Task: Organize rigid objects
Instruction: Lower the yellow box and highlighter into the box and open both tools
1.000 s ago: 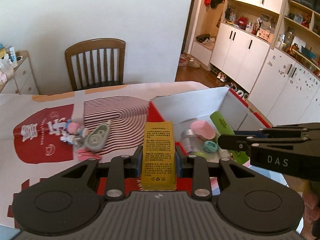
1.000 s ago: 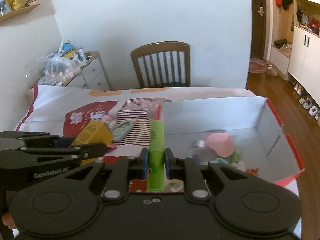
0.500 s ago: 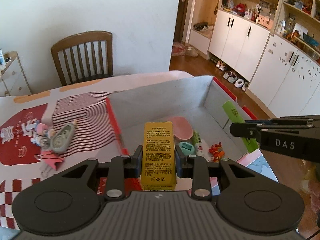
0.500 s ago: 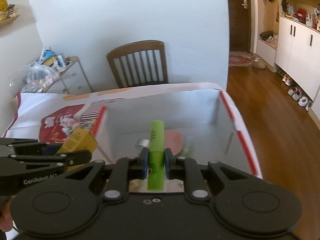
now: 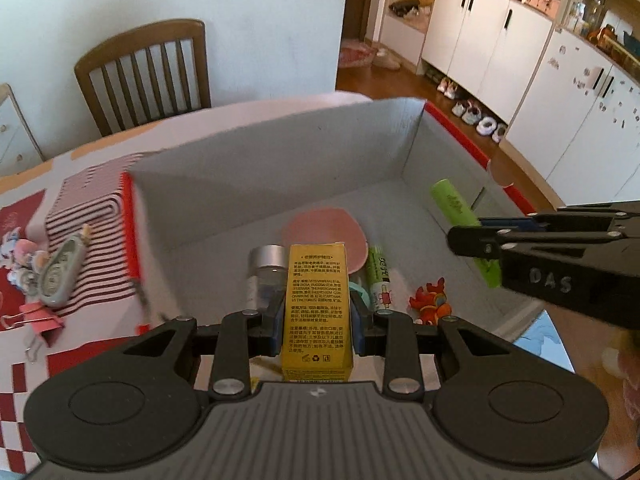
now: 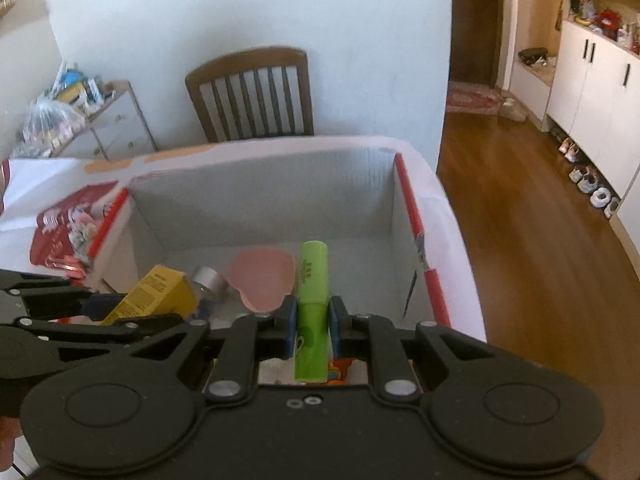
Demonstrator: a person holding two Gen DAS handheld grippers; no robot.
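Left fingers (image 5: 316,312) pinch a yellow carton (image 5: 316,304) — right fingers (image 6: 312,324) a green marker (image 6: 312,292).

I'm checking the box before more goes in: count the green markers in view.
2. One green highlighter is clamped in the right gripper above the box; another green marker lies on its floor. Others may be hidden.

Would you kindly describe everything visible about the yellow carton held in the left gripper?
The yellow carton is a slim rectangular cardboard box, printed with dense black text and small symbols at its near end. It looks intact and closed. The left gripper clamps its long sides between blue pads, holding it above the open grey box.
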